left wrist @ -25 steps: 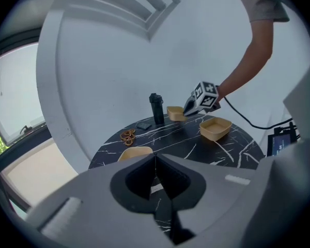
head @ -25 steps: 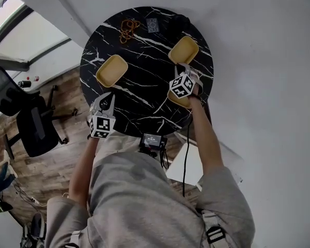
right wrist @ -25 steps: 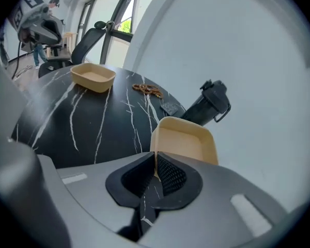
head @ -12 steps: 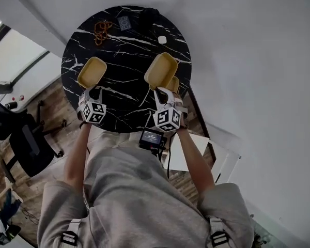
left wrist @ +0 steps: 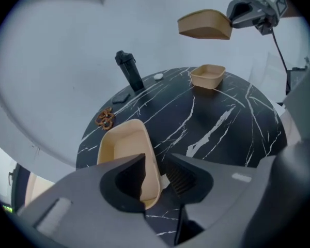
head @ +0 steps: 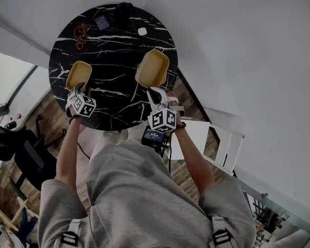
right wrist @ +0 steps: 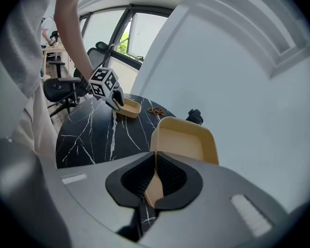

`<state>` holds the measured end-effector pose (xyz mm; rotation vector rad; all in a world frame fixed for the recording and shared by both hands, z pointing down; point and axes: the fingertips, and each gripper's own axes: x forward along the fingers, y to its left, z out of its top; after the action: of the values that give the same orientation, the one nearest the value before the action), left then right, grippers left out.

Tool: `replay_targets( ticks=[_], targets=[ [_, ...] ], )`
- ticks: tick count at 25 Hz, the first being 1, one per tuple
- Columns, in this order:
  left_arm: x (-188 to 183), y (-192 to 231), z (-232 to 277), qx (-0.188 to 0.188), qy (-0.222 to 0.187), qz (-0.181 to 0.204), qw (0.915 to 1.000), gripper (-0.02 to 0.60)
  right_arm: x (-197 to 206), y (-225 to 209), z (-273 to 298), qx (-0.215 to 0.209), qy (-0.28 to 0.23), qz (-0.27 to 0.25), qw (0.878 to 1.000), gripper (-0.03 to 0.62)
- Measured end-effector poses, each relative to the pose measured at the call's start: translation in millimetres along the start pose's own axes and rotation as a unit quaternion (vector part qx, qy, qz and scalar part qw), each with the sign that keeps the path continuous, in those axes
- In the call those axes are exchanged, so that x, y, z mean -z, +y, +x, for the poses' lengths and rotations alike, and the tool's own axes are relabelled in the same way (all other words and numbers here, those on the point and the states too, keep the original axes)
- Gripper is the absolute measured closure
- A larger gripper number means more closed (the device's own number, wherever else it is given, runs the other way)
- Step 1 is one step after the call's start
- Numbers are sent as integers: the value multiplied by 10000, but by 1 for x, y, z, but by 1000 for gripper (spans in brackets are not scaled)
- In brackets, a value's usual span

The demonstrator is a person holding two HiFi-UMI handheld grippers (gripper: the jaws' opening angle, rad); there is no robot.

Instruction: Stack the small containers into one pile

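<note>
The shallow tan plastic container hangs clear above the round black white-veined marble counter, its near wall pinched in the right claw, which is narrow on it; a second tan container sits on the counter's left side, one wall between the jaws of the left claw, which have just been opening and stand wide, not pressing; a third tan container rests on the counter's right side, roughly below the raised one.

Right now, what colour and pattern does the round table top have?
The round table top is black with thin white marble-like veins; the head view shows it best.
</note>
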<state>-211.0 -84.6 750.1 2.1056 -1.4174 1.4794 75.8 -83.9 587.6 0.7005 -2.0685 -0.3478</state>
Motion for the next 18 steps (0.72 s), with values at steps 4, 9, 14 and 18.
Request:
replay_targets(
  ticks=[4,9,14,18],
  targets=[
    [8,-4,8,103,301,183,9993,535,3,3,-4,49,23,11,10000,565],
    [0,-4,-4,24,133,250,9996,569,14,-3,-13,123,57,52,9999,565],
    [-45,-11,-43,-181,-663,627,9957,569,39,-16,-33,367,241,193,9988,565],
    [-98,-33,-93,-348,-1543,824,9840,569,58,-12,-54,433,490,219,9976,565]
  ],
)
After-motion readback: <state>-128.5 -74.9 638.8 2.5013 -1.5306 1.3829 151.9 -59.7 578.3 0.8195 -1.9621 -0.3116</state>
